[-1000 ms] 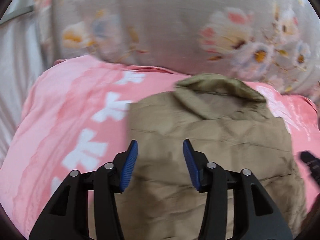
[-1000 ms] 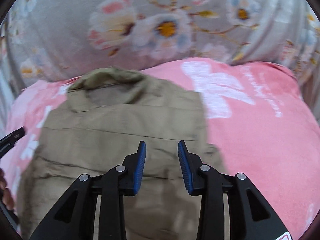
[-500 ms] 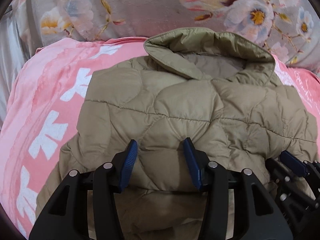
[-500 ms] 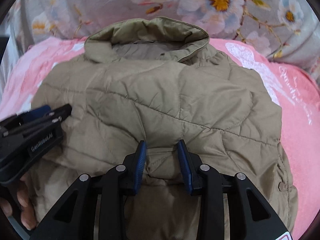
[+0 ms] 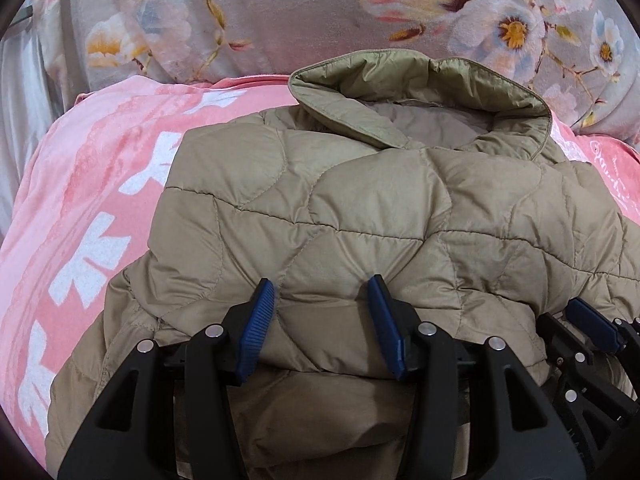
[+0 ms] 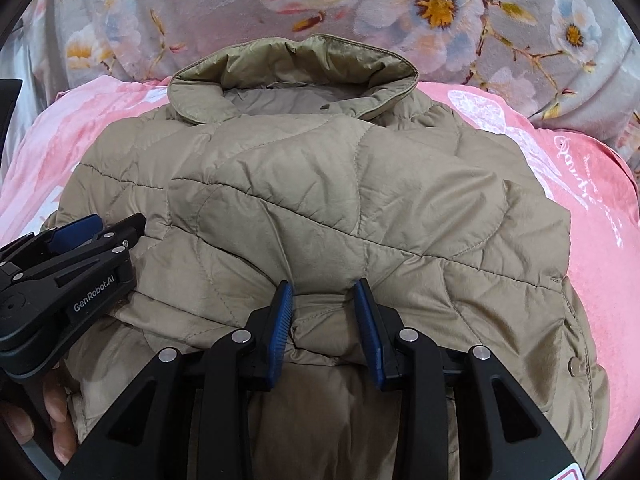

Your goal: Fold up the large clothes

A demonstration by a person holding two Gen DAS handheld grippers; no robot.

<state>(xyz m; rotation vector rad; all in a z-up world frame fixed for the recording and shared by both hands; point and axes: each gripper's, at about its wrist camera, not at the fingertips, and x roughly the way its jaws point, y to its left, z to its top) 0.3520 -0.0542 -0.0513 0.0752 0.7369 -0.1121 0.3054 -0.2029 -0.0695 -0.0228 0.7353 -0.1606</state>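
Left wrist view. One quilted khaki jacket (image 5: 360,208) fills the centre of the frame, lying on a pink blanket (image 5: 92,200) with a grey floral blanket (image 5: 280,20) across the top. Its collar (image 5: 420,92) sits at upper centre. A padded fold of the jacket is doubled over a lower layer visible at the bottom of the frame. The left gripper (image 5: 322,320), at lower centre, pinches this thick fold between its two blue pads, jaws held partly apart by the padding. Part of the right gripper (image 5: 592,324) shows at lower right, at the same folded edge.

Right wrist view. The same jacket (image 6: 340,208) occupies the centre, collar (image 6: 292,80) at upper centre, with one snap button (image 6: 574,365) at lower right. The right gripper (image 6: 324,320), lower centre, pinches a bunched ridge of the fold between its pads. The left gripper (image 6: 76,232) enters at left, with a person's fingers (image 6: 56,408) below it.

Assessment: a lengthwise fold appears brought over and laid down, both tools yet to let go. Remaining, in my judgement: release, then any further fold and smoothing.

Count: one jacket, one collar, two grippers, two blankets, one visible snap.
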